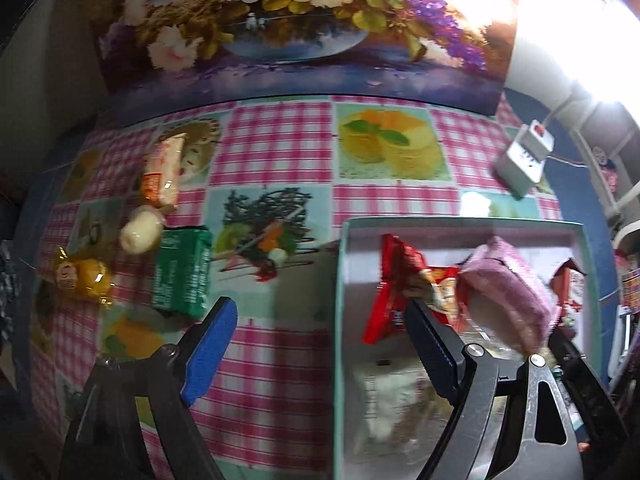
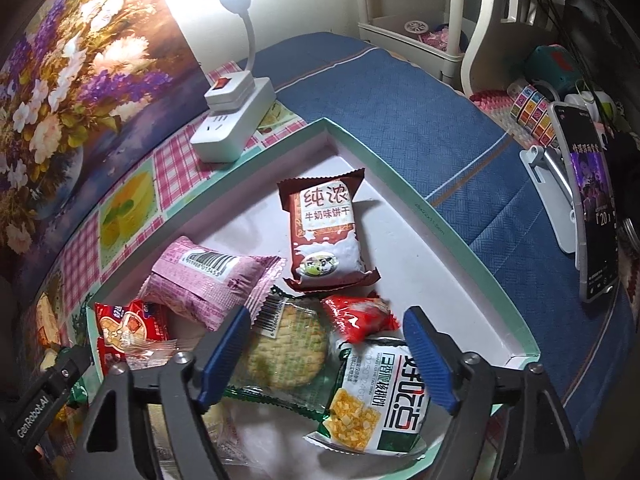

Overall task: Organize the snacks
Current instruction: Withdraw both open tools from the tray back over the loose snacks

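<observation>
A shallow box with a mint-green rim (image 1: 342, 280) (image 2: 460, 248) holds several snacks: a pink packet (image 1: 508, 288) (image 2: 208, 276), a red packet (image 1: 396, 280) (image 2: 124, 332), a brown milk-biscuit packet (image 2: 326, 232), a round cracker in clear wrap (image 2: 292, 344), a small red packet (image 2: 360, 316) and a green-white packet (image 2: 380, 396). On the cloth left of the box lie a green packet (image 1: 182, 272), a pale round snack (image 1: 140, 230), an orange-white packet (image 1: 164, 172) and a golden wrapped one (image 1: 80, 276). My left gripper (image 1: 316, 324) is open and empty over the box's left rim. My right gripper (image 2: 326, 340) is open and empty above the box.
A checked pink tablecloth (image 1: 280, 136) covers the table; a flower painting (image 1: 280, 20) stands at the back. A white power strip (image 2: 232, 124) (image 1: 524, 160) lies behind the box. A blue cloth (image 2: 420, 120), a phone on a stand (image 2: 588, 208) and shelves lie right.
</observation>
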